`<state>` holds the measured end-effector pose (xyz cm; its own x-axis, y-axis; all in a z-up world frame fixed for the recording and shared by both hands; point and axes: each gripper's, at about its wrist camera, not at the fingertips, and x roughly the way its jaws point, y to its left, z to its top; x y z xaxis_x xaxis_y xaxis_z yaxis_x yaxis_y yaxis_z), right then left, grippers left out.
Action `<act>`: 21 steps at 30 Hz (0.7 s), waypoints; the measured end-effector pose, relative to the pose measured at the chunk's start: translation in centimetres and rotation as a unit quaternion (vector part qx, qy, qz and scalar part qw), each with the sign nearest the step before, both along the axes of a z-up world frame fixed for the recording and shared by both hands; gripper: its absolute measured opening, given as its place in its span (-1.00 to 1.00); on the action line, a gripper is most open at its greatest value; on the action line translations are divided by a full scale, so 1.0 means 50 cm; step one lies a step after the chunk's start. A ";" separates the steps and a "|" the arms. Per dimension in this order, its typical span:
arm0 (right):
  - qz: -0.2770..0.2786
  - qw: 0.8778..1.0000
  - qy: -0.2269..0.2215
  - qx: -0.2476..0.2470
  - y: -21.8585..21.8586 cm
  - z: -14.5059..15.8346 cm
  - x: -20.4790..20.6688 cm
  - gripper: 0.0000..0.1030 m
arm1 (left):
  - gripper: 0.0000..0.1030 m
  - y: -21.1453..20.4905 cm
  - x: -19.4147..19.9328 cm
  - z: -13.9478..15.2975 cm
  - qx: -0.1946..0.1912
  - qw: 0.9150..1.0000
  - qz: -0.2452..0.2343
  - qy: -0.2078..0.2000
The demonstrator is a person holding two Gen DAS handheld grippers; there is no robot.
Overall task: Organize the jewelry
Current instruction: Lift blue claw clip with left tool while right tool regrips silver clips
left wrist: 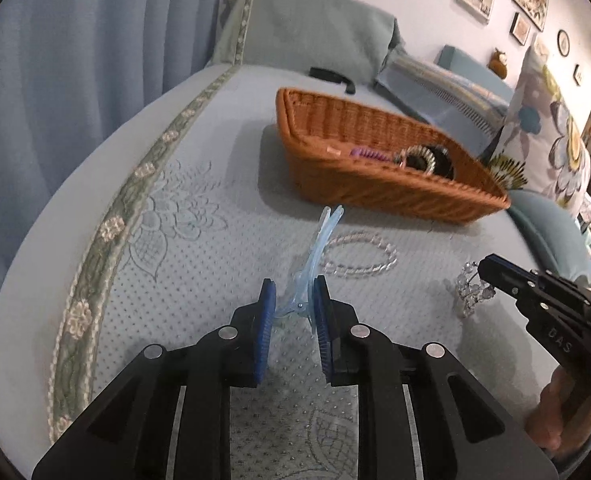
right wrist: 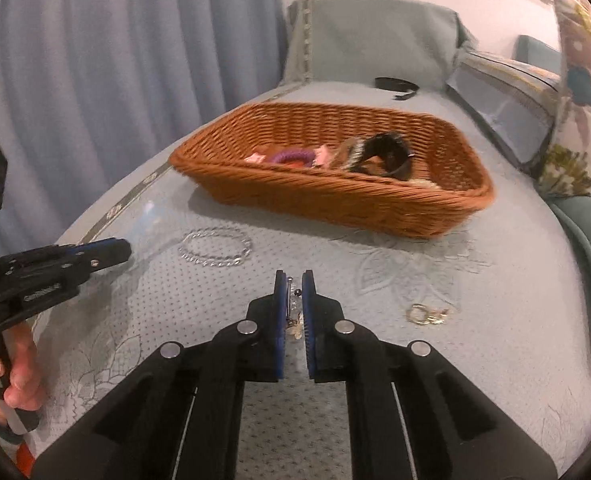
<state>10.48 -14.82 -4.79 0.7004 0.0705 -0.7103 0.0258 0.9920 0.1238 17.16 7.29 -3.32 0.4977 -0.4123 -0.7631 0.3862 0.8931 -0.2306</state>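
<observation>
On the pale blue quilted bedspread (left wrist: 199, 240), the left gripper (left wrist: 294, 300) pinches the hinge end of a translucent blue hair clip (left wrist: 315, 256), whose long prongs point up and away toward a woven basket (left wrist: 375, 184). Just beyond the clip lies a clear bead bracelet (left wrist: 359, 254), flat on the cover and apart from the basket. Inside the basket sit a purple hair tie (right wrist: 291, 157), some pink bits, and a dark round piece (right wrist: 387, 154) — what exactly it is stays unclear.

Seen from the right wrist, the right gripper (right wrist: 294, 280) has its blue pads (right wrist: 280, 312) drawn close around a small crystal ornament (right wrist: 293, 308), mostly hidden between them; from the left wrist the same sparkling piece (left wrist: 471, 288) shows at that gripper's tip. To the right on the cover rest small gold rings (right wrist: 425, 314), well apart from the bracelet. A black strap (right wrist: 395, 85) lies behind the basket, near the headboard cushion (right wrist: 375, 40).
</observation>
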 end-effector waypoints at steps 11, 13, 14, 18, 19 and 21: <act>-0.018 0.997 -0.070 0.032 -0.049 0.139 -0.015 -0.93 | -0.65 -0.025 -0.008 0.095 -0.028 0.997 -0.019 -0.063; -0.026 0.996 -0.084 0.030 -0.062 0.168 0.002 -0.94 | -0.65 -0.035 0.001 0.123 -0.036 0.996 -0.022 -0.073; -0.029 0.995 -0.089 0.028 -0.068 0.180 0.011 -0.94 | -0.65 -0.041 0.009 0.139 -0.041 0.996 -0.024 -0.080; -0.037 0.993 -0.109 0.017 -0.096 0.229 0.072 -0.94 | -0.65 -0.078 0.043 0.197 -0.040 0.992 -0.033 -0.115; -0.038 0.993 -0.110 0.018 -0.102 0.233 0.086 -0.94 | -0.65 -0.090 0.057 0.210 -0.042 0.991 -0.032 -0.121; -0.037 0.994 -0.103 0.021 -0.115 0.235 0.111 -0.94 | -0.65 -0.106 0.080 0.224 -0.048 0.991 -0.029 -0.123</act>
<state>16.01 -20.59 6.94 0.8349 0.0407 -0.5489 0.0675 0.9822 0.1754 21.17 1.97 7.87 0.6378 -0.5103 -0.5769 0.4913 0.8464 -0.2055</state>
